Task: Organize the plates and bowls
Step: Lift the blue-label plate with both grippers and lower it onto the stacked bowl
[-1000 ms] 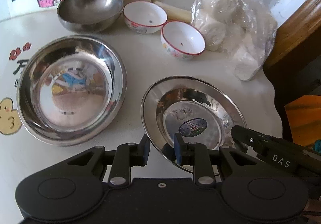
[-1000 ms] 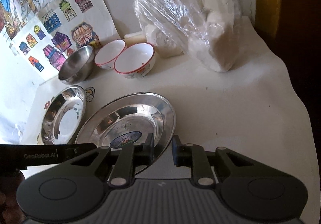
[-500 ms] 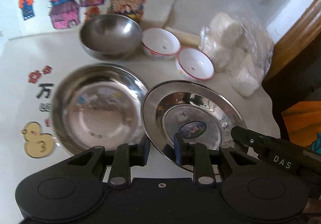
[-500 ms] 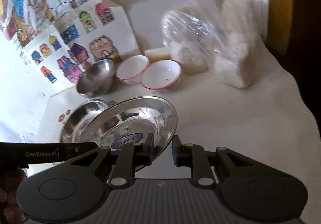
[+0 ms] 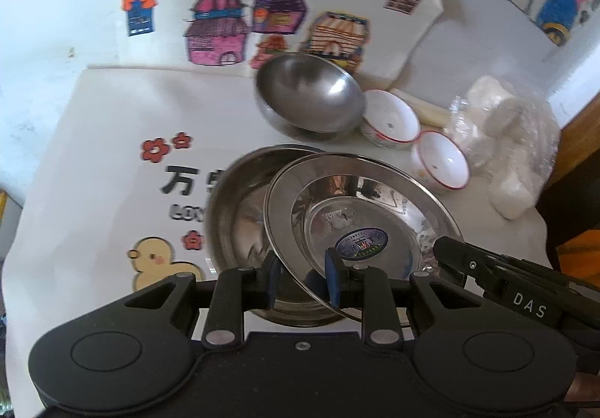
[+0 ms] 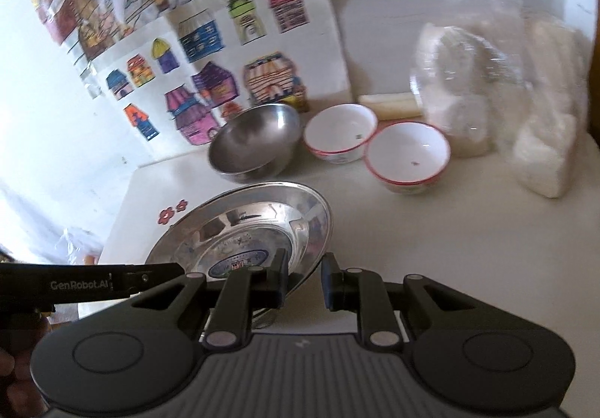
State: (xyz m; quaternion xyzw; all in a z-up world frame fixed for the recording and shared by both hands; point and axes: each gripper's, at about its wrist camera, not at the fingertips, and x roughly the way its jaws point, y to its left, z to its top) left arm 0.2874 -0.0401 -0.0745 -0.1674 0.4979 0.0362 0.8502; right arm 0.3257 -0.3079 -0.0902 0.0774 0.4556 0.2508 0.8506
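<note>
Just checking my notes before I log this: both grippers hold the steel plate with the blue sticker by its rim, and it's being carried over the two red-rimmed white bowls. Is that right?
Not quite. The steel plate, held at its rim by the left gripper and right gripper, hangs over the wide steel dish, not the red-rimmed bowls, which sit apart farther back. The left wrist view shows it.
</note>
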